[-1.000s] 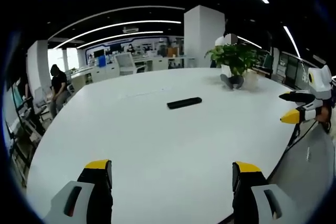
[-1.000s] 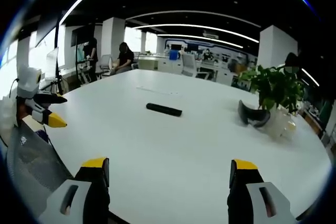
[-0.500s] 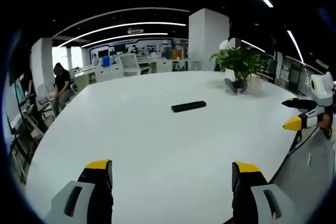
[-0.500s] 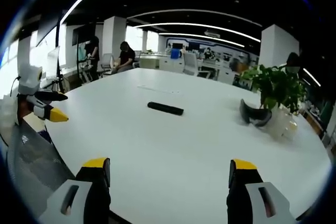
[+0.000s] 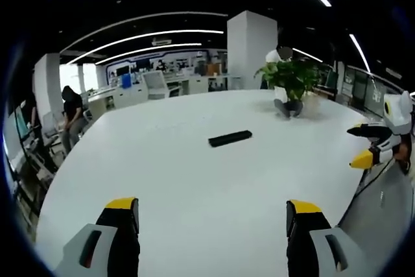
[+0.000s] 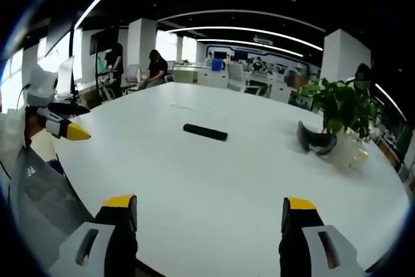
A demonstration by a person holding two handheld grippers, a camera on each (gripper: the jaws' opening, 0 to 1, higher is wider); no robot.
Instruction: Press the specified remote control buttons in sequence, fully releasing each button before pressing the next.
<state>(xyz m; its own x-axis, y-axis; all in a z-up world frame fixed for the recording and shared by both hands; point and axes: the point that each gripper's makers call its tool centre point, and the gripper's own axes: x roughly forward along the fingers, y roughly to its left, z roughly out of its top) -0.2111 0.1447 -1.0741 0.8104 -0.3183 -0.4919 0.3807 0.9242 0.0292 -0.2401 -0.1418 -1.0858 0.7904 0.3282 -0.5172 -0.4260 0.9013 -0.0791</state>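
Note:
A black remote control (image 5: 230,139) lies flat near the middle of the big white table (image 5: 175,180); the right gripper view has it too, remote control (image 6: 205,132). My left gripper (image 5: 213,218) hovers open over the near table edge, well short of the remote, with nothing between its jaws. My right gripper (image 6: 209,217) is open too, equally far from the remote. The right gripper (image 5: 373,146) comes in at the right edge of the left gripper view. At the left edge of the right gripper view is the left gripper (image 6: 58,123).
A potted plant (image 6: 340,111) stands at the table's far right with a dark headset-like object (image 6: 312,141) beside it. A grey mesh chair back (image 6: 39,205) sits by the near edge. People (image 6: 154,69) and desks are far behind the table.
Both views have drifted slightly with the hands. The remote lies where it was. Both grippers stay open.

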